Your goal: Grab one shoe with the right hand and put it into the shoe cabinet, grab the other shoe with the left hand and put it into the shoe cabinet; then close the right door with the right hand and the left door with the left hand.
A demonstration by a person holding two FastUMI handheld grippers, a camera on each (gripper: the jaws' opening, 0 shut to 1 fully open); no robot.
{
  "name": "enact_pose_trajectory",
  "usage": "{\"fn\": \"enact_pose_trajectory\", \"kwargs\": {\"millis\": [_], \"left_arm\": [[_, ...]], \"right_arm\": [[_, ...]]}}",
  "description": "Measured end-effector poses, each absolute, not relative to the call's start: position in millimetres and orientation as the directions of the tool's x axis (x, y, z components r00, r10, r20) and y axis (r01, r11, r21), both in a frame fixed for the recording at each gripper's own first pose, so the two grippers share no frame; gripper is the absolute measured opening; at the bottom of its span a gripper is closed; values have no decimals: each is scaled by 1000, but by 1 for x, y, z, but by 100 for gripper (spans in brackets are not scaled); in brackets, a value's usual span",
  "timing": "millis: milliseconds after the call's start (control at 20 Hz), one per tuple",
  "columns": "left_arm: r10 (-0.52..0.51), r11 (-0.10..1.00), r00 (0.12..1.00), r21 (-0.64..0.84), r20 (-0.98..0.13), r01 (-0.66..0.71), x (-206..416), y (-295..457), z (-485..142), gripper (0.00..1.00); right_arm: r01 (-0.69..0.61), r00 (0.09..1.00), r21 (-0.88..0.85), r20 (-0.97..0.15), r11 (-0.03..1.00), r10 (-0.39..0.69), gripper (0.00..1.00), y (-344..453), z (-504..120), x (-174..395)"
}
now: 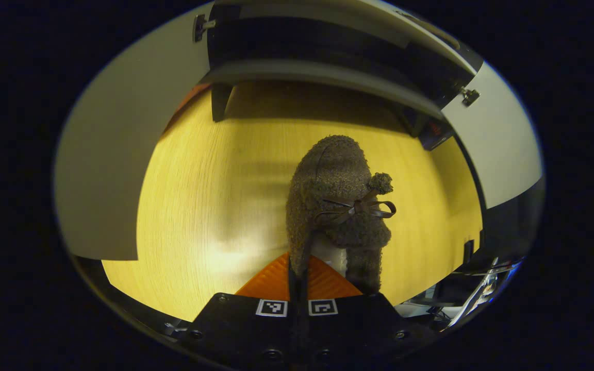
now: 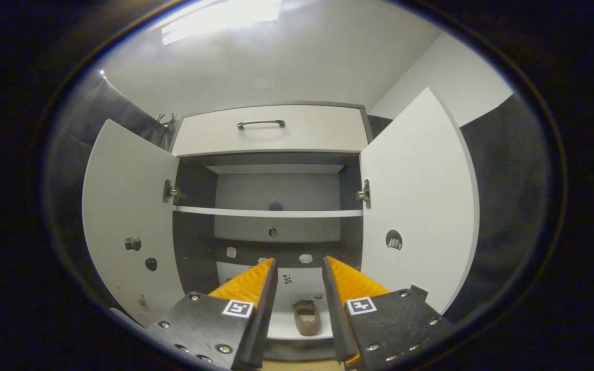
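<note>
floor (image 1: 199, 206): pale wood, cabinet legs on it | bottom shelf (image 2: 297, 332): one brown shoe (image 2: 306, 317)

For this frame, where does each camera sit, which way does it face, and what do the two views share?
Left gripper view: rides the left gripper, tilted down at the wooden floor before the cabinet; its fingers pinch a fuzzy brown shoe.
Right gripper view: rides the right gripper, fingers apart, facing the open cabinet, a second shoe on its bottom shelf.
Shared: the cabinet with both doors open.

no readable text or numbers, square coded markers on both grippers, perhaps small unreadable stickers inside cabinet
</note>
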State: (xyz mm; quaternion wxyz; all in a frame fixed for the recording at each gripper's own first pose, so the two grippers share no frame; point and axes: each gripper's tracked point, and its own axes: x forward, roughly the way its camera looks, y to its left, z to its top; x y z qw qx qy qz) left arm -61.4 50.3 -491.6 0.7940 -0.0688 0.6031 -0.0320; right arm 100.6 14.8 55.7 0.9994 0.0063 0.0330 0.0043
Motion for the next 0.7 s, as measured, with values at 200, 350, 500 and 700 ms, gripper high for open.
{"fn": "enact_pose_trajectory", "kwargs": {"millis": [200, 350, 500, 700], "left_arm": [[-154, 987, 395, -161, -906, 14, -19, 48, -424, 1], [-173, 984, 492, -171, -853, 49, 15, 44, -372, 1], [-195, 980, 583, -185, -789, 77, 52, 40, -322, 1], [-224, 973, 681, -198, -697, 118, 102, 23, -273, 1]], "right_arm": [[10, 999, 3, -50, 1000, -9, 51, 6, 61, 95], [24, 999, -2, -44, 1000, -24, 51, -2, 62, 89], [40, 999, -14, -32, 999, -41, 51, -9, 65, 84], [56, 998, -25, -22, 998, -56, 51, -18, 67, 80]]}}
